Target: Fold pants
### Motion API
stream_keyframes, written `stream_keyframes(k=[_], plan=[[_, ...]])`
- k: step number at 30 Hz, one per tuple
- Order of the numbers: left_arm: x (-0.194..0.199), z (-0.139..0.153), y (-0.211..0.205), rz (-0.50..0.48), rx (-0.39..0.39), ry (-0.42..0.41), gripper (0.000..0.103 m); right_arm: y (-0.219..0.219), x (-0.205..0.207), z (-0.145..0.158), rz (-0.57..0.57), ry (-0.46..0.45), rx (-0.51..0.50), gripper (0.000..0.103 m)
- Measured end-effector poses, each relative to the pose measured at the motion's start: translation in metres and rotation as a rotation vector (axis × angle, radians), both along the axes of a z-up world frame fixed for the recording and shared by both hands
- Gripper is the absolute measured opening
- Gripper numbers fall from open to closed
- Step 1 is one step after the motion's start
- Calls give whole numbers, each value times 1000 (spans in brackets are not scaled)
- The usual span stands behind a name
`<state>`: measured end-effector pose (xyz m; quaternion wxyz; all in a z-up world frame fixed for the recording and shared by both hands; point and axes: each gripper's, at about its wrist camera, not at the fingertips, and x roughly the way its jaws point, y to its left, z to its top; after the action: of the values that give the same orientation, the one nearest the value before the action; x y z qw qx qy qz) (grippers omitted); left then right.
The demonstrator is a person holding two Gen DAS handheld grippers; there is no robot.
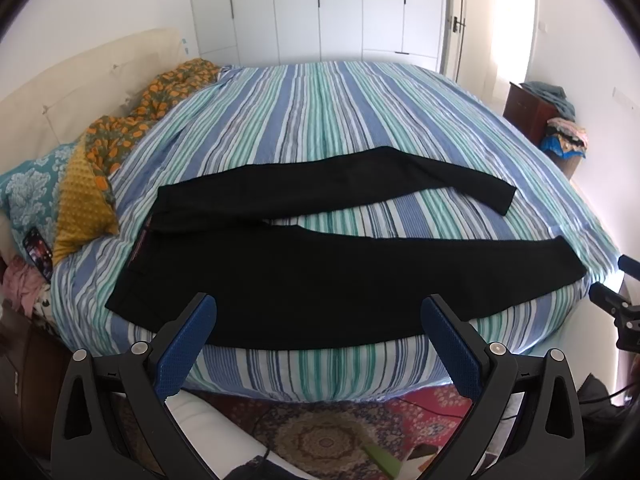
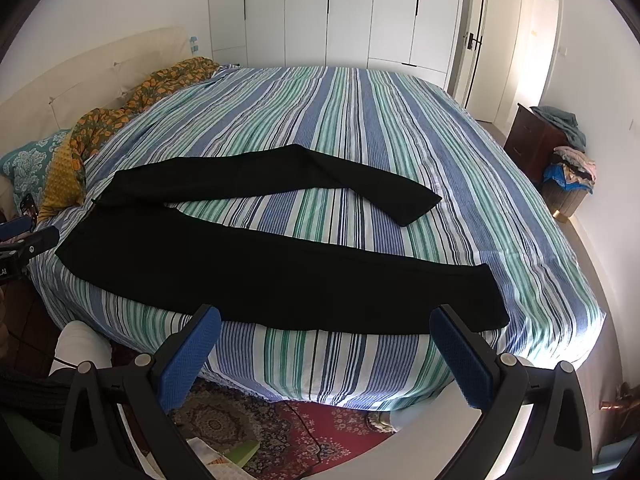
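Left wrist view, black pants (image 1: 320,280) flat on striped bed (image 1: 320,120) — both tongs gaping

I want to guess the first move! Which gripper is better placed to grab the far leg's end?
Probably the right gripper: it faces the leg ends of the black pants, while the left gripper faces the waist end. Both are open and hold nothing.

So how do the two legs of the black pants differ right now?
The near leg lies straight along the striped bed's front edge; the far leg sits further in, splayed away and bent partway along. The near leg looks wider, being closer. Both lie flat, untouched by either open gripper.
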<state>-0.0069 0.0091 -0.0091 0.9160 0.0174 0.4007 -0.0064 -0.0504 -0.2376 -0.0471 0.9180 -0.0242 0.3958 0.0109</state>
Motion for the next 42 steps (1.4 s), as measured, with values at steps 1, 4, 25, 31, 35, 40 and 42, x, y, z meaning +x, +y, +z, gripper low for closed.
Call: stream_keyframes(k=[1, 4, 25, 31, 35, 40, 42], plan=[[0, 0, 0, 0, 0, 0, 102, 0, 0, 0, 1, 1, 0, 103], [0, 0, 0, 1, 0, 2, 102, 0, 0, -1, 1, 4, 1, 103], [0, -1, 0, 1, -2, 6, 102, 2, 0, -3, 6, 7, 6, 103], [0, -1, 0, 1, -2, 6, 102, 3, -1, -5, 6, 6, 11, 103], [0, -1, -1, 1, -2, 7, 102, 3, -1, -6, 1, 7, 13, 103], [-2, -3, 1, 0, -2, 10, 102, 2, 1, -7, -4, 14, 17, 103], [-2, -3, 1, 0, -2, 10, 102, 1, 0, -8, -5, 17, 19, 103]])
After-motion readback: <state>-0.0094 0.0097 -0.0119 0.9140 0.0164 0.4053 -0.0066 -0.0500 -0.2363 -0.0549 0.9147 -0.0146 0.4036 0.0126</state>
